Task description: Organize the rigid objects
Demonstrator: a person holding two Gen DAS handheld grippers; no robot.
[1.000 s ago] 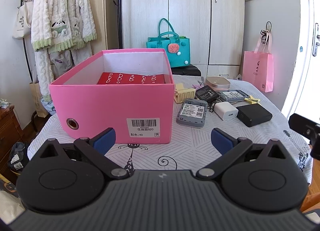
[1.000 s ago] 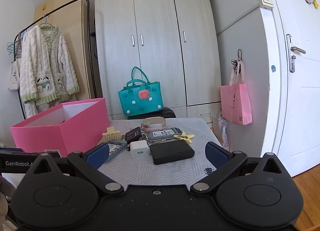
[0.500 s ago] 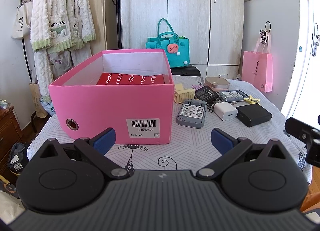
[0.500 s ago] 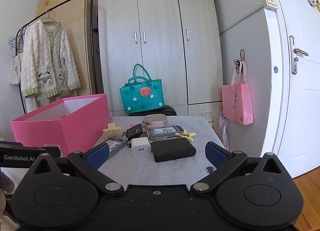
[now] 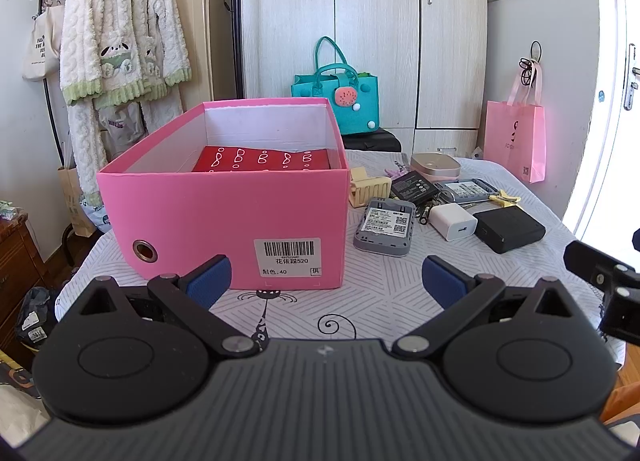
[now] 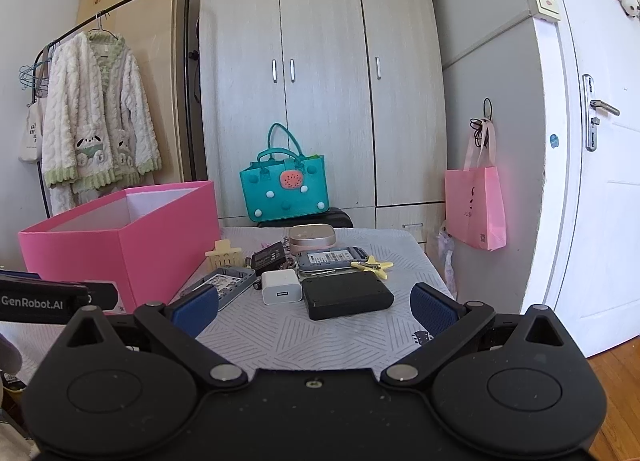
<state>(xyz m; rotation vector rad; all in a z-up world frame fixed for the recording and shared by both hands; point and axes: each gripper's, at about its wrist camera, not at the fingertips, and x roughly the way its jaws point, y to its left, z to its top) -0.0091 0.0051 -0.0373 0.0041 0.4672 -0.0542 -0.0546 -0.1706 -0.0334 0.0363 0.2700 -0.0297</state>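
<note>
1. Both sets of jaws are spread wide with nothing held between them, on the left gripper (image 5: 326, 275) and the right gripper (image 6: 314, 307) alike.
2. The loose stuff is clustered on the counter (image 5: 384, 297) just to the 3 o'clock side of the pink box (image 5: 224, 221), which already has a red box (image 5: 262, 159) sitting inside it.
3. Seen from the right wrist, the black power bank (image 6: 346, 295) is found dead ahead at 12 o'clock, nearest the jaws, with its long axis running roughly 9-to-3 across the view, tilted a bit.
4. The white charger (image 6: 281, 287) is parked touching or just beside it at about 11 o'clock, and the grey device (image 6: 224, 283) is further over at 10 o'clock, near the box wall.
5. From the left wrist the same pile is seen off at 1–2 o'clock, well apart from those jaws, while the pink box is straight ahead at 11–12.
6. So the right gripper is judged the nearer one for a first grab, probably the power bank, to be pinched across its short side.
7. A pink case (image 6: 312, 237), another grey device (image 6: 330, 259), a yellow star clip (image 6: 378, 265) and a cream clip (image 6: 224, 255) are left further back.
</note>
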